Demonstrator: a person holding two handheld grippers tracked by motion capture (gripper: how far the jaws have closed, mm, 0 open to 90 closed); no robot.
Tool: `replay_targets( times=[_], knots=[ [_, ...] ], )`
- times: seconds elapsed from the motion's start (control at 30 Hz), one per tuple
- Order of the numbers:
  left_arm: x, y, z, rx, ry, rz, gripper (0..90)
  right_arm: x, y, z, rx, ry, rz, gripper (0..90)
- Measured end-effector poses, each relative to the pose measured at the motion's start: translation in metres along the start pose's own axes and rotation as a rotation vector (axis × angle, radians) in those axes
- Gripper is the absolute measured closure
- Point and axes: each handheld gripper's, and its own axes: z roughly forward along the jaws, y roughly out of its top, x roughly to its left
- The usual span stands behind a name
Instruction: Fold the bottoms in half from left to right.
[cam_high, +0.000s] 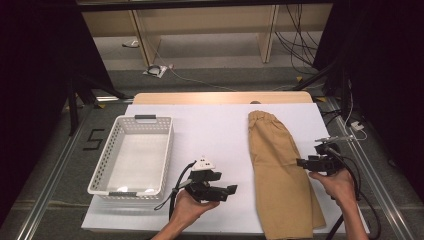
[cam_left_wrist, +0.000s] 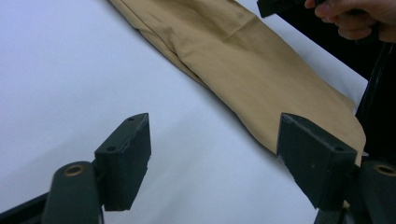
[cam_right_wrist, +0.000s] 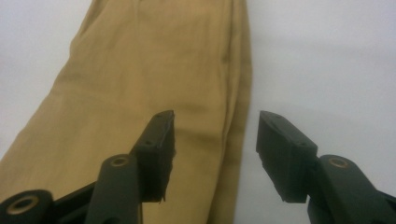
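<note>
Folded tan trousers (cam_high: 280, 170) lie lengthwise on the right half of the white board (cam_high: 215, 130), waistband at the far end. My right gripper (cam_high: 300, 162) hovers at their right edge, pointing left. In the right gripper view its jaws (cam_right_wrist: 215, 116) stand open above the cloth (cam_right_wrist: 140, 70), with nothing pinched. My left gripper (cam_high: 231, 190) is low over the bare board left of the trousers, pointing right at them. In the left gripper view its jaws (cam_left_wrist: 212, 121) stand wide open and empty, with the cloth (cam_left_wrist: 243, 60) just beyond and the other hand (cam_left_wrist: 355, 18) at the top right.
A white perforated basket (cam_high: 162, 155) with nothing in it sits on the left of the board. The wooden table edge (cam_high: 220, 97) shows behind the board. Metal rails run along both sides, and cables lie on the floor beyond.
</note>
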Motion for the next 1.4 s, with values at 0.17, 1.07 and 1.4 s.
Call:
replay_targets(
  times=[0.17, 1.07, 1.4],
  knots=[
    [0.002, 0.002, -0.002, -0.005, 0.005, -0.002, 23.8, 0.004, -0.011, 0.003, 0.041, 0.002, -0.008, 47.2],
    [0.002, 0.001, 0.000, 0.006, 0.006, -0.018, 23.8, -0.015, -0.022, -0.005, 0.088, -0.008, -0.017, 89.4],
    [0.001, 0.001, 0.005, 0.011, 0.002, -0.030, 23.3, -0.015, -0.024, 0.001, 0.082, -0.043, -0.030, 89.0]
  ],
)
